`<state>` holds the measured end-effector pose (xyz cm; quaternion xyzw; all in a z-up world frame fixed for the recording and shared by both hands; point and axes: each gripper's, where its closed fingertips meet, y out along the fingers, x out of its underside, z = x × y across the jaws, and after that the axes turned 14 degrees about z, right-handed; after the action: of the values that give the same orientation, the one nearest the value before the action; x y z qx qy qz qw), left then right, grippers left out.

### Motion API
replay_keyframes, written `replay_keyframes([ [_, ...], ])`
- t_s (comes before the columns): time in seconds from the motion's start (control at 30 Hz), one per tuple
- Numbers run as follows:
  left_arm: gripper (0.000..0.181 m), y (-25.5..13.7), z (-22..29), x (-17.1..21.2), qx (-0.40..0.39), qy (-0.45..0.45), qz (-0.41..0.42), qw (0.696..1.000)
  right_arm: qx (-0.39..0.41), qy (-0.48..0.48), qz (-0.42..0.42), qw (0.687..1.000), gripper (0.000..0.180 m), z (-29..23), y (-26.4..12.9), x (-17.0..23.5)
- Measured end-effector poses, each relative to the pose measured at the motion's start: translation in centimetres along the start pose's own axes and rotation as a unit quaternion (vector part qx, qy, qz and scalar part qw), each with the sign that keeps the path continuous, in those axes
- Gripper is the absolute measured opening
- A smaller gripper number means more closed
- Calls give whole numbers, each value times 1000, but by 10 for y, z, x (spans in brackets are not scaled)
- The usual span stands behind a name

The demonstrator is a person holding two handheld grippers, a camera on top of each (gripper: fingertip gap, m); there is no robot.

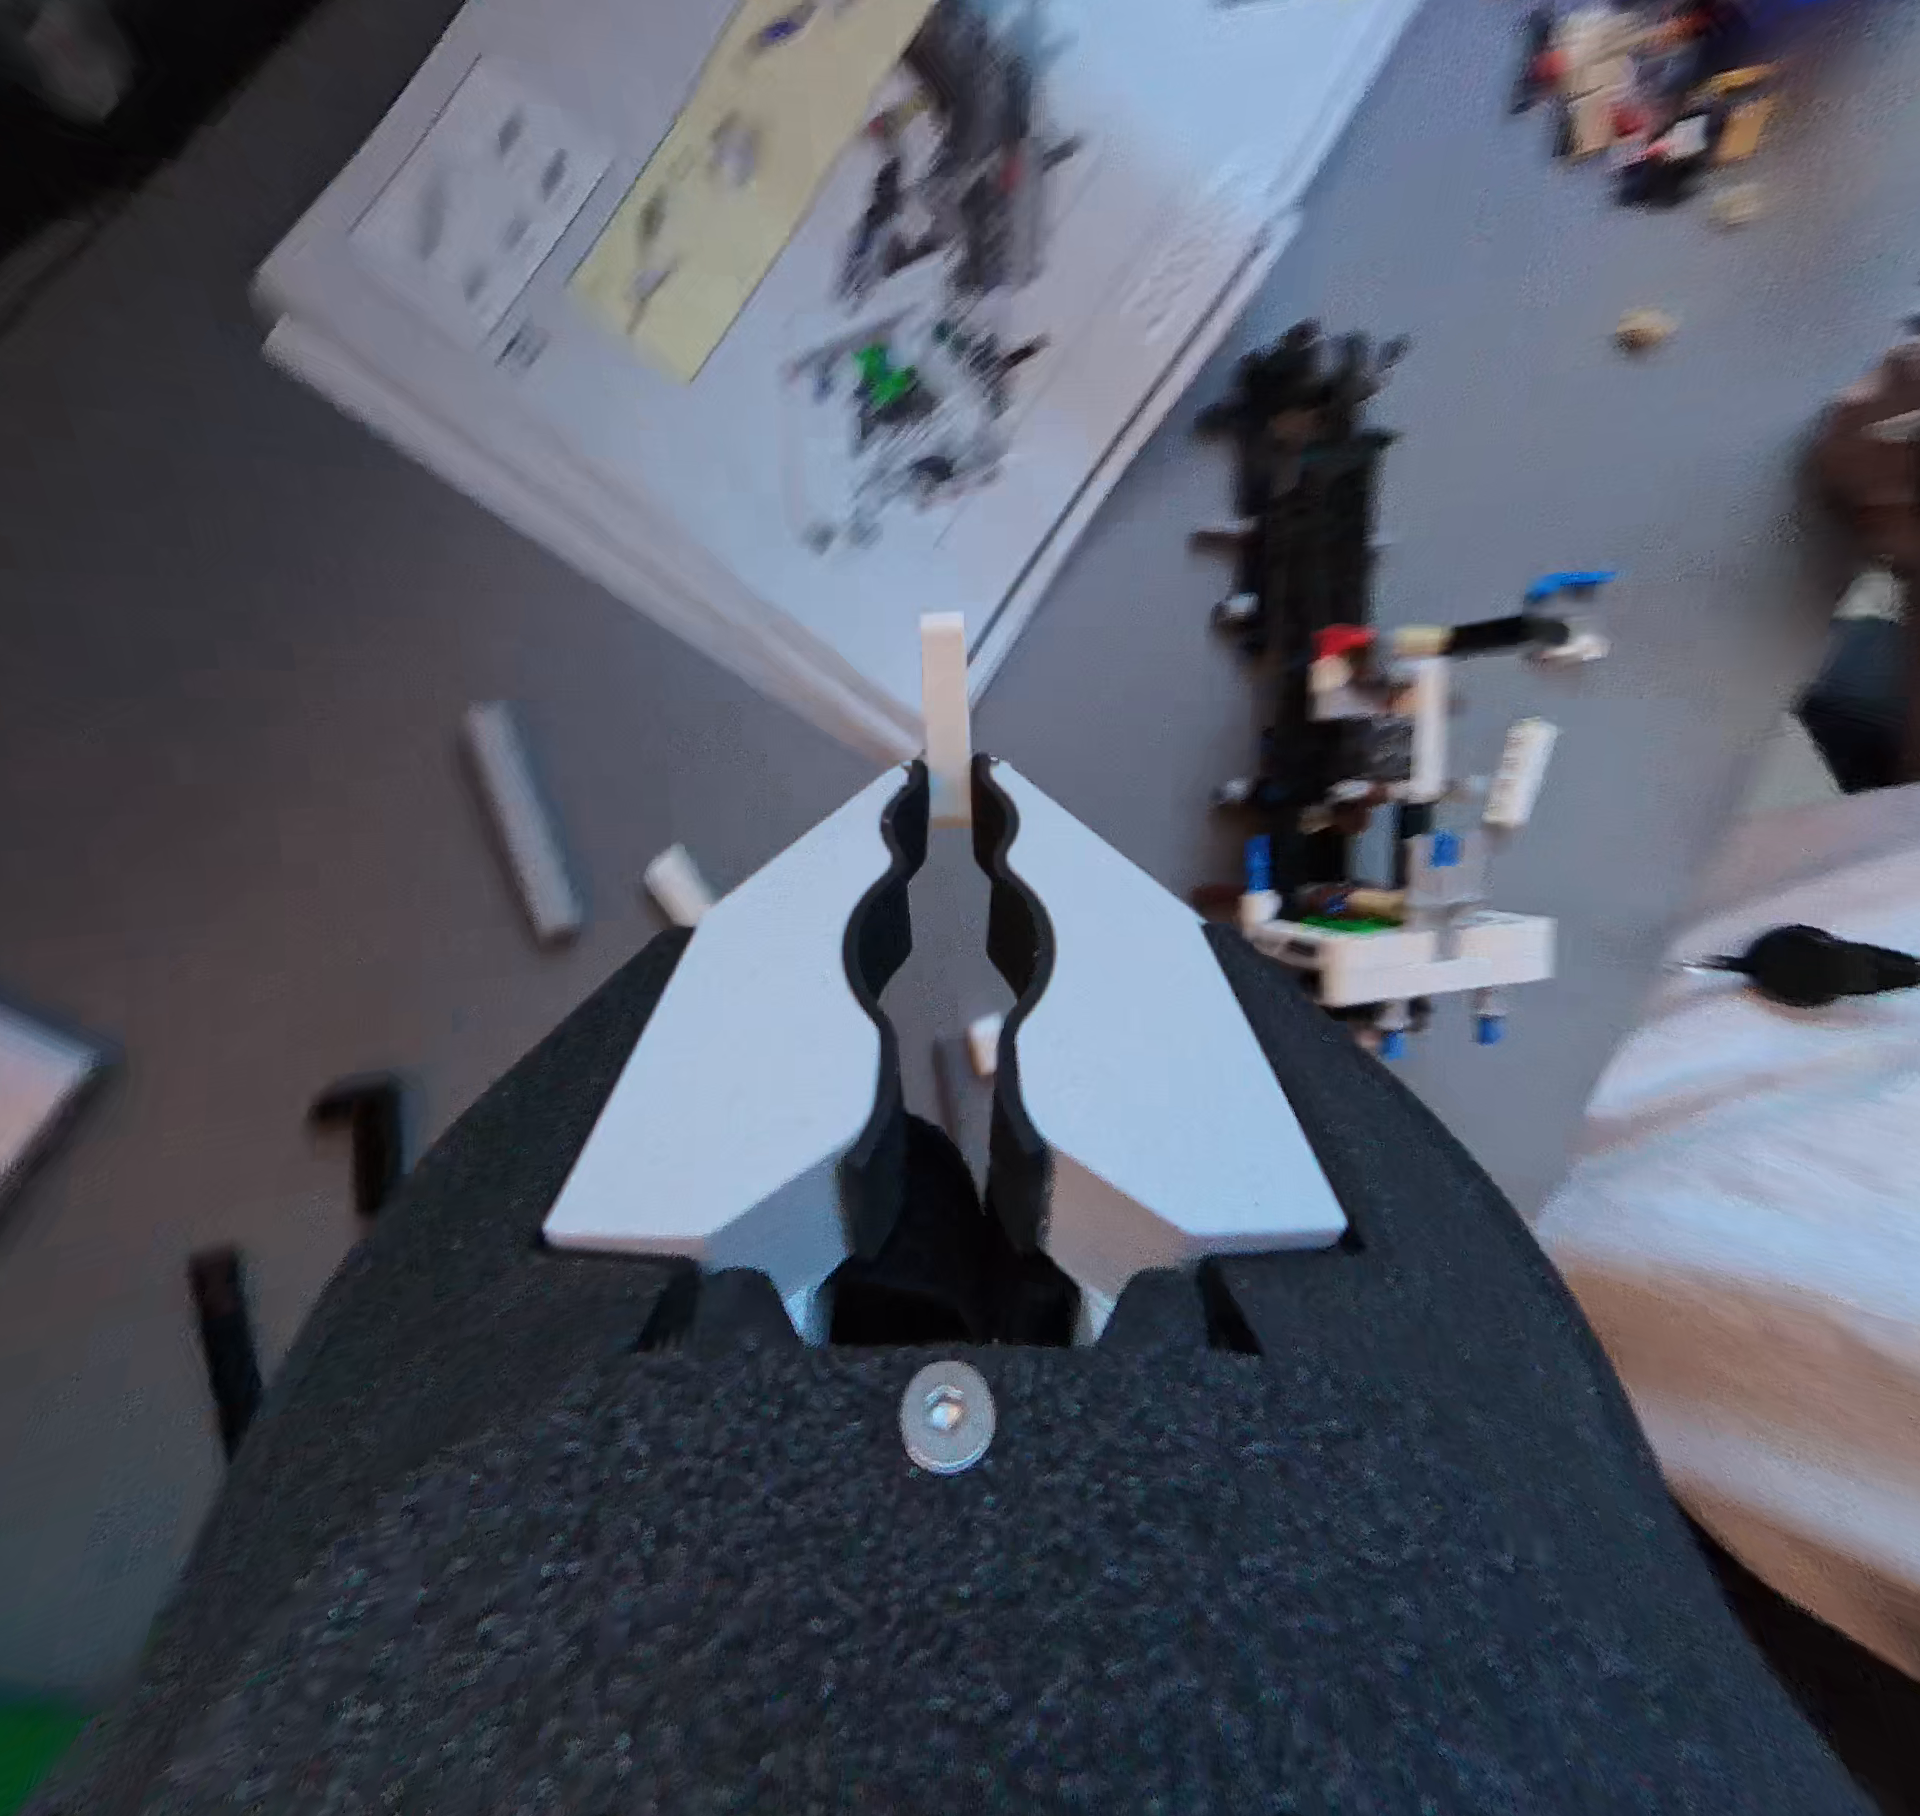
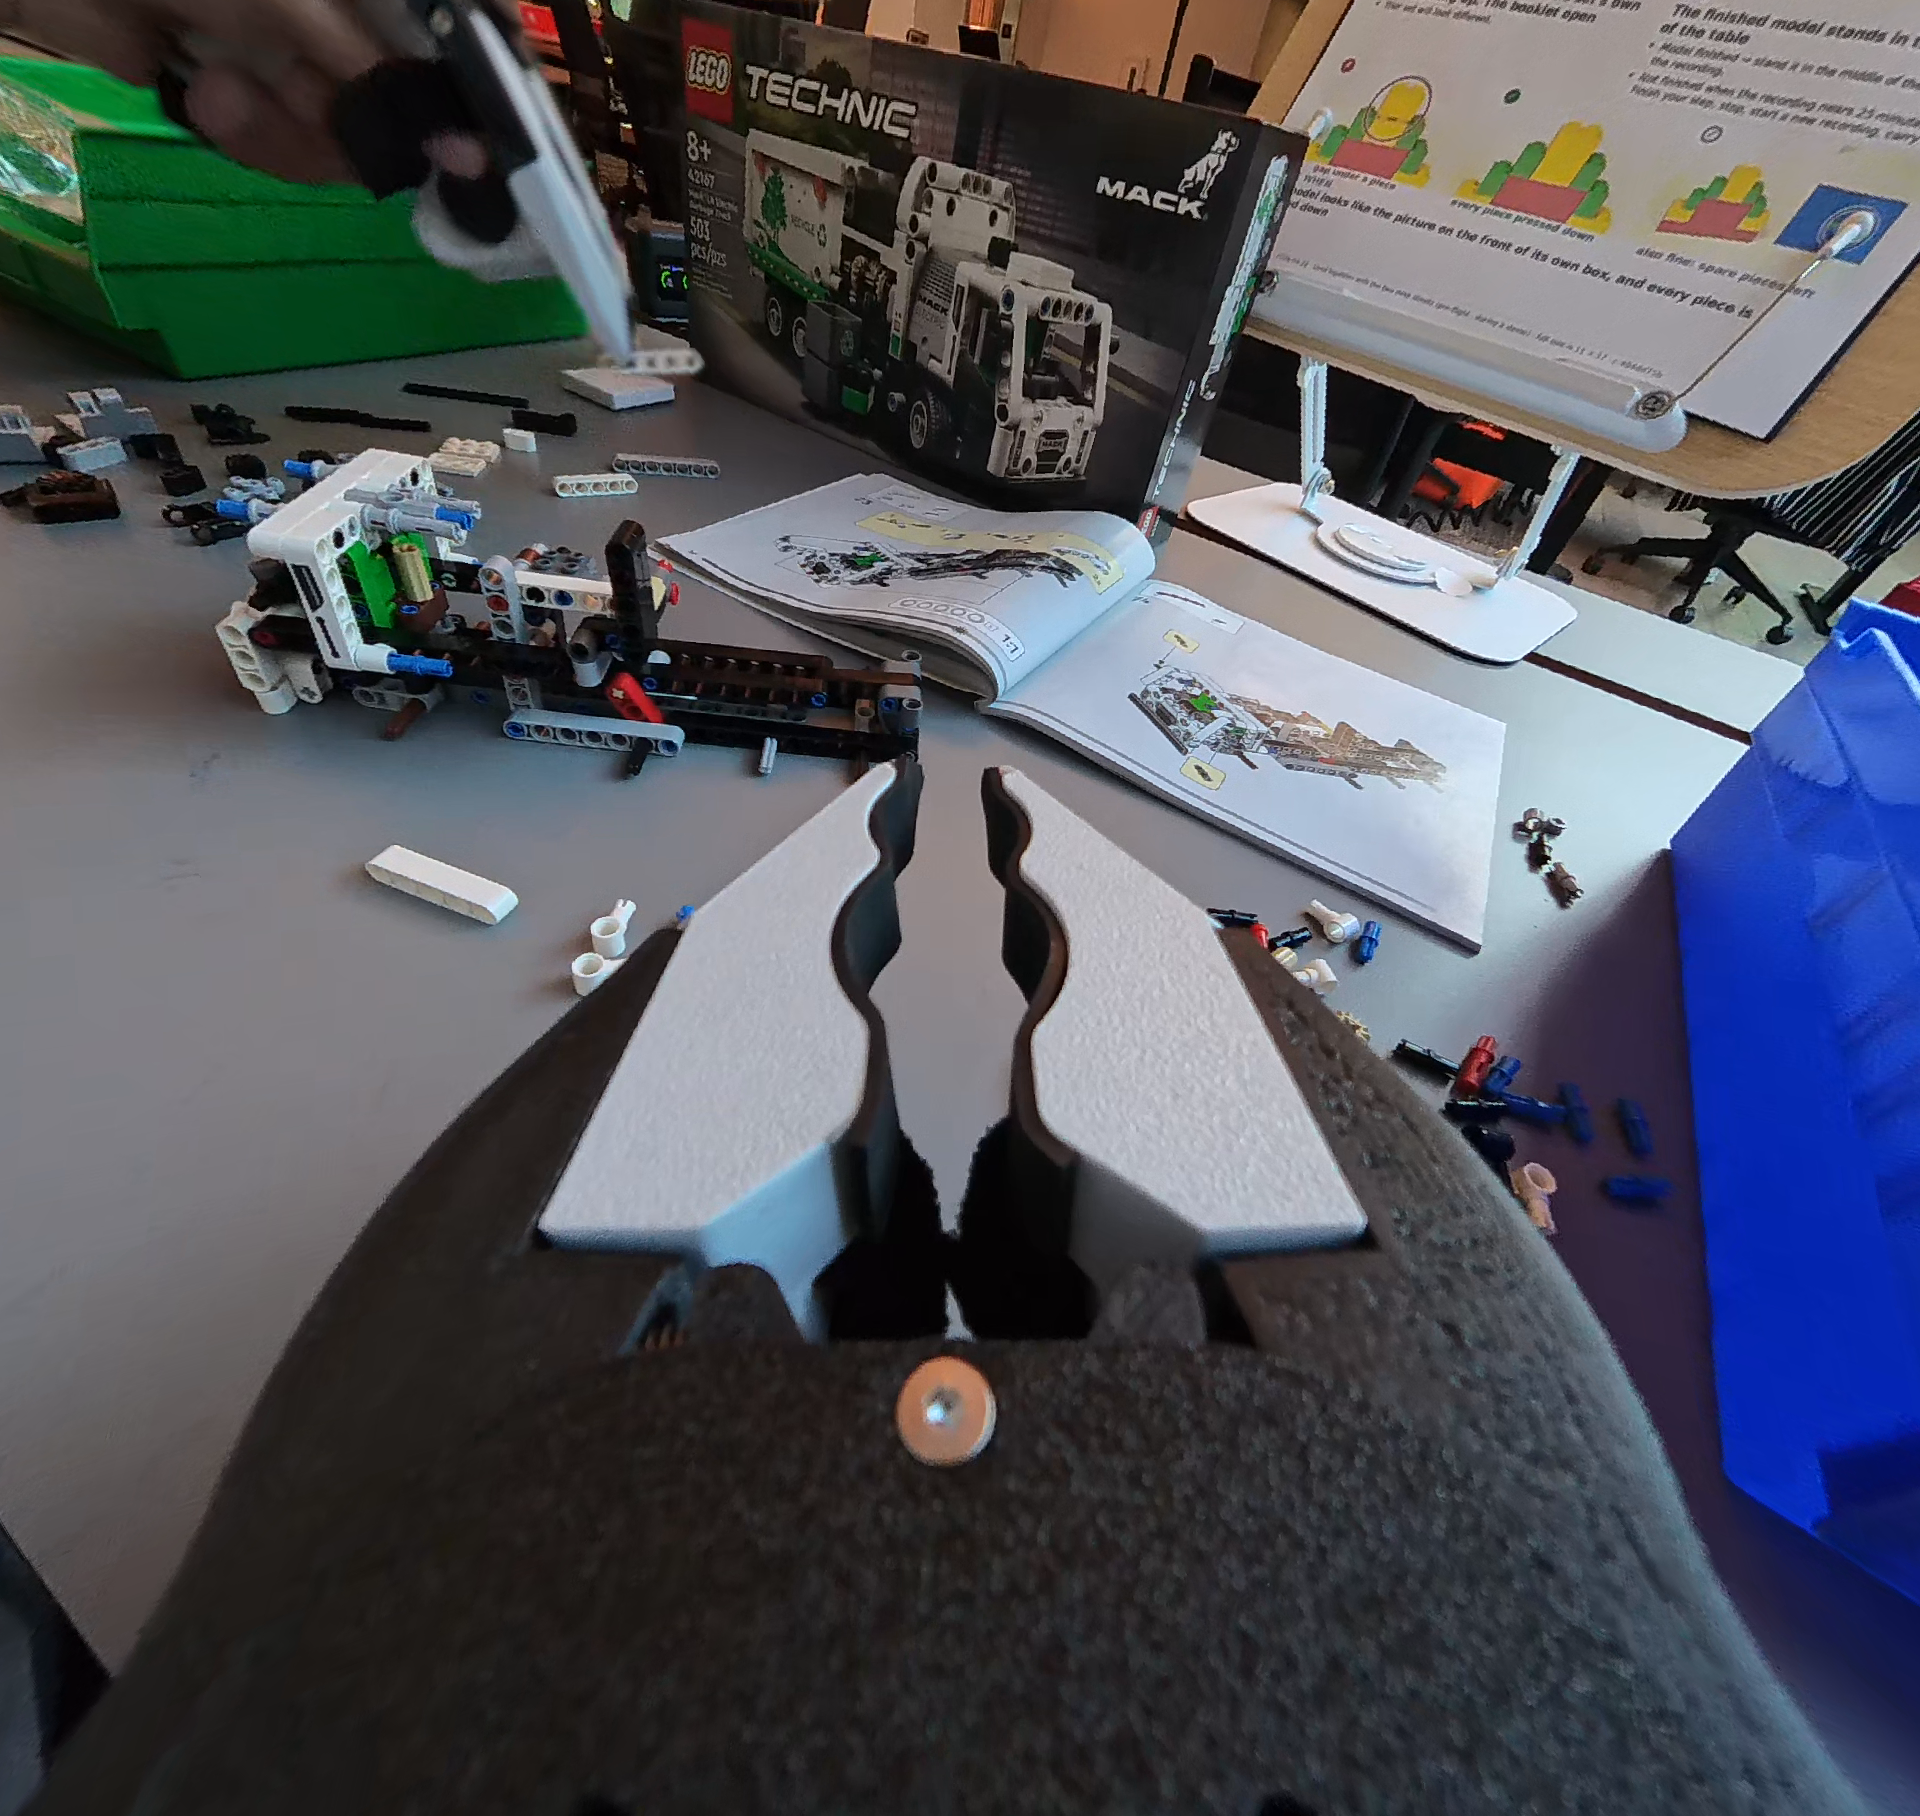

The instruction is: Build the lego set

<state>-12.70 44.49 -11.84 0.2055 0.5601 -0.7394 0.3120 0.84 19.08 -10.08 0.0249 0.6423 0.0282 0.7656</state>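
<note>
My left gripper [image 1: 948, 779] is shut on a small white beam [image 1: 943, 717] that sticks out past its tips, held above the grey table. In the right wrist view the left gripper [image 2: 613, 322] hangs at the far left with that white beam [image 2: 665, 361] at its tip, just above a white flat piece [image 2: 618, 386]. The part-built truck model [image 2: 468, 613] lies on the table left of centre; in the left wrist view the model [image 1: 1351, 727] is blurred, to the right. My right gripper [image 2: 951, 790] is empty, its jaws a narrow gap apart, above the table in front of the model.
An open instruction booklet [image 2: 1039, 623] lies in front of the set's box [image 2: 987, 260]. A loose white beam [image 2: 442, 883] and small pins [image 2: 1507, 1091] lie near my right gripper. A blue bin [image 2: 1818, 1039] stands right, a green bin [image 2: 260, 260] far left, a sheet stand [image 2: 1610, 156] behind. My hands' fingertips stand some 30 centimetres from each other.
</note>
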Motion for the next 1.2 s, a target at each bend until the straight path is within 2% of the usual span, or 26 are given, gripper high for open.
replay_keyframes([
  [0.03,5,5,12,-14,31,12,-3,999,0,-2,0,1000,11,0,0,0],
  [0.13,5,34,41,-44,103,91,-38,990,1,-7,0,1000,11,-1,0,0],
  [0.2,5,59,57,-52,137,182,-76,971,1,-10,-3,1000,11,-1,0,1],
  [0.27,5,83,73,-54,170,233,-113,951,1,-13,-5,1000,11,-2,1,1],
  [0.37,5,110,71,-54,141,262,-173,939,1,-17,-3,1000,11,-2,0,1],
  [0.43,5,119,69,-55,128,286,-184,932,0,-21,-1,1000,11,-3,0,0],
  [0.8,5,137,60,-49,125,262,-184,939,-2,-33,-9,999,11,-5,1,3],
  [1.2,5,141,48,-34,131,276,-218,927,-3,-32,-11,999,11,-6,2,3],
])
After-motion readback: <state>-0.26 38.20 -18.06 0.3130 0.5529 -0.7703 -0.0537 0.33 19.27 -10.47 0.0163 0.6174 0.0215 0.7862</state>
